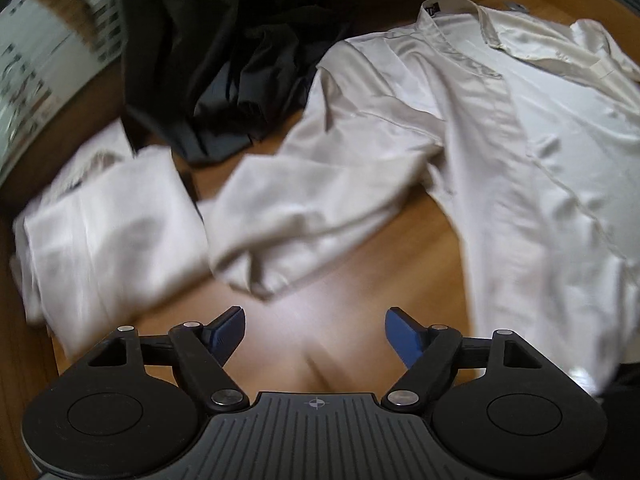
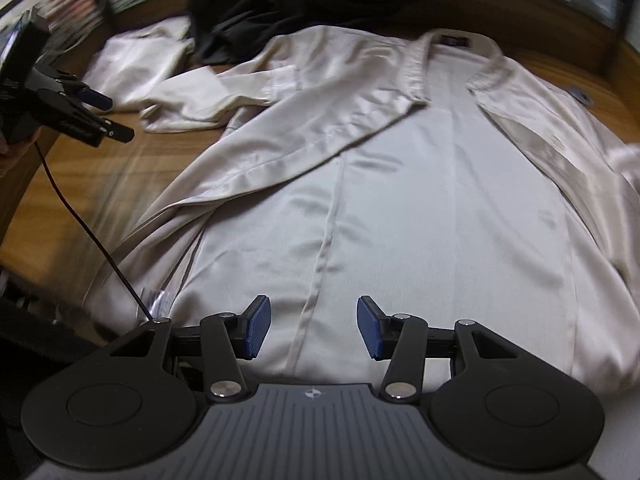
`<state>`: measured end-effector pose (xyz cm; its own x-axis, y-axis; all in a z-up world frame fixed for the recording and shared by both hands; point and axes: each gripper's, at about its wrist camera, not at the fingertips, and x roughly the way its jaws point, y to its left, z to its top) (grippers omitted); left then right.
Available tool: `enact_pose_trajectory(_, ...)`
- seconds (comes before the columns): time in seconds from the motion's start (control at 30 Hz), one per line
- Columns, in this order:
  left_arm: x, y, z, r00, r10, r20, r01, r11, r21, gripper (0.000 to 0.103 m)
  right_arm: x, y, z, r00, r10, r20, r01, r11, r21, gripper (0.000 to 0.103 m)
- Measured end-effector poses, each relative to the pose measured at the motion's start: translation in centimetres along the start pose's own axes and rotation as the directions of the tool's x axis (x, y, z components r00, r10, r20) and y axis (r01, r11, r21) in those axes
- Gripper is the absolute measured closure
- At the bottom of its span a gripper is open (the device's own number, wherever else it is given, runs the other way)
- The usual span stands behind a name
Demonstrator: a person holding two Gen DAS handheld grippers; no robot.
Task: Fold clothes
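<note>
Shirt (image 2: 400, 184) lies spread beneath right gripper (image 2: 313, 328), seemingly untouched.

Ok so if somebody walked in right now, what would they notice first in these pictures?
First, the big cream shirt spread open, collar at the far end, over most of the wooden table, with one sleeve trailing out to its side. Beyond that sleeve lie a dark heap of clothes and a folded pale garment. Both the left gripper and right gripper hang open and empty.
</note>
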<state>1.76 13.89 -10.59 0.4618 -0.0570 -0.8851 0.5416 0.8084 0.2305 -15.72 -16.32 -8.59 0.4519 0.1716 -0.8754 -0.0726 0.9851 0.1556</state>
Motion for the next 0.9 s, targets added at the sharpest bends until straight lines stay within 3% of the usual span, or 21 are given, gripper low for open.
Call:
enact_pose_trajectory(0.1,2.1,2.2,1.1,1.0,-0.008,0.025,0.007,0.999,0.036,0.024,-0.3,2.0,-1.4,0.998,-0.053,0.015,0.051,0.991,0.122,0.049)
enact_pose_trajectory(0.27,5.7,4.6,2.6,0.999,-0.026,0.031,0.023,0.994,0.104,0.025,-0.4,6.9,-4.3,0.989,-0.148,0.026,0.132,0.94,0.315,0.049)
enact_pose_trajectory(0.33,6.9,5.0,2.8,0.999,-0.038,0.023,0.035,0.991,0.128,0.031,-0.5,9.1,-5.2,0.983,-0.183,0.028,0.16,0.917,0.364,0.049)
enact_pose_trajectory(0.4,7.5,5.3,2.7,0.997,-0.066,0.025,0.062,0.988,0.141,0.046,-0.8,11.1,-5.9,0.978,-0.207,0.032,0.177,0.895,0.409,0.049)
enact_pose_trajectory(0.43,7.5,5.5,2.7,0.996,-0.084,0.035,0.078,0.986,0.148,0.074,-0.8,12.0,-6.2,0.976,-0.216,0.033,0.182,0.884,0.43,0.049)
enact_pose_trajectory(0.47,7.6,5.6,2.7,0.994,-0.102,0.044,0.094,0.983,0.155,0.09,-0.9,12.8,-6.6,0.974,-0.225,0.033,0.186,0.874,0.449,0.049)
enact_pose_trajectory(0.5,7.5,5.7,2.7,0.993,-0.11,0.052,0.101,0.982,0.162,0.097,-0.9,13.7,-6.8,0.972,-0.233,0.034,0.191,0.866,0.462,0.049)
enact_pose_trajectory(0.6,7.1,6.2,2.7,0.991,-0.106,0.085,0.089,0.98,0.181,0.097,-0.7,15.8,-7.1,0.969,-0.243,0.037,0.195,0.849,0.49,0.049)
enact_pose_trajectory(0.8,6.3,8.8,3.6,0.987,0.075,0.144,-0.09,0.991,0.095,0.097,1.3,19.3,-5.5,0.976,-0.207,0.062,0.154,0.868,0.471,0.05)
enact_pose_trajectory(0.9,7.2,9.9,3.9,0.989,0.087,0.122,-0.096,0.993,0.068,0.089,2.7,20.5,-4.4,0.98,-0.186,0.072,0.135,0.886,0.445,0.05)
